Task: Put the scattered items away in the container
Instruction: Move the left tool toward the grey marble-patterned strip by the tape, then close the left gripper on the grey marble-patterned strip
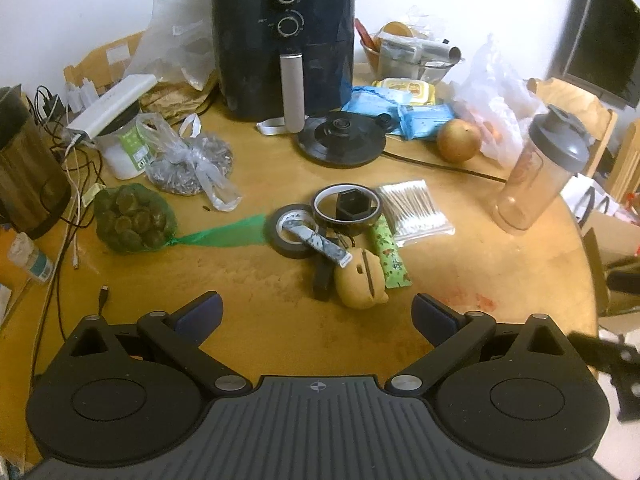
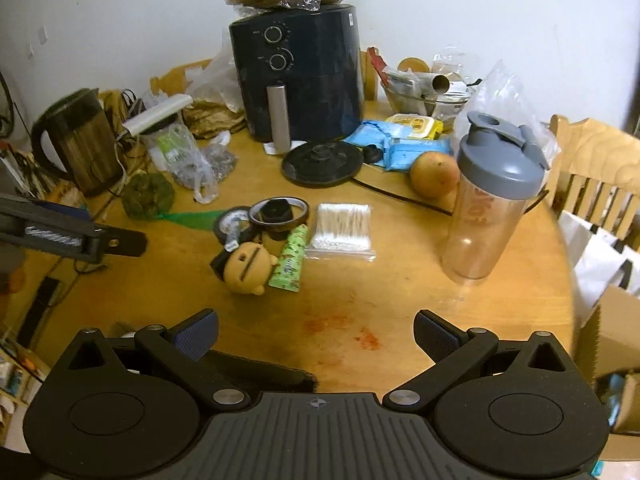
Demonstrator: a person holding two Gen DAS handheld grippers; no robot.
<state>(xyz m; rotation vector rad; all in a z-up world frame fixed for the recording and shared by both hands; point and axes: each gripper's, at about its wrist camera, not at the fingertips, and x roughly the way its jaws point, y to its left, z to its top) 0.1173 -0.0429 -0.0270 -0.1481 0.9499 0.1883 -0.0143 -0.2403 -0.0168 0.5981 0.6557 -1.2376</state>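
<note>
Both my grippers, left [image 1: 316, 316] and right [image 2: 316, 330], spread wide, empty, held back for overview; toy [image 1: 360, 280], tapes [image 1: 292, 230], swabs [image 1: 416, 212] clustered mid-table [image 1: 256, 280]; container unclear, maybe box [image 2: 612, 328] at right

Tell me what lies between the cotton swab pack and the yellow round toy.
A green printed tube lies between the cotton swab pack and the yellow round toy, touching the toy; both wrist views show it.

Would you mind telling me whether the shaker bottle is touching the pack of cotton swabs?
Apart. The right wrist view shows bare tabletop between the shaker bottle and the pack of cotton swabs.
</note>
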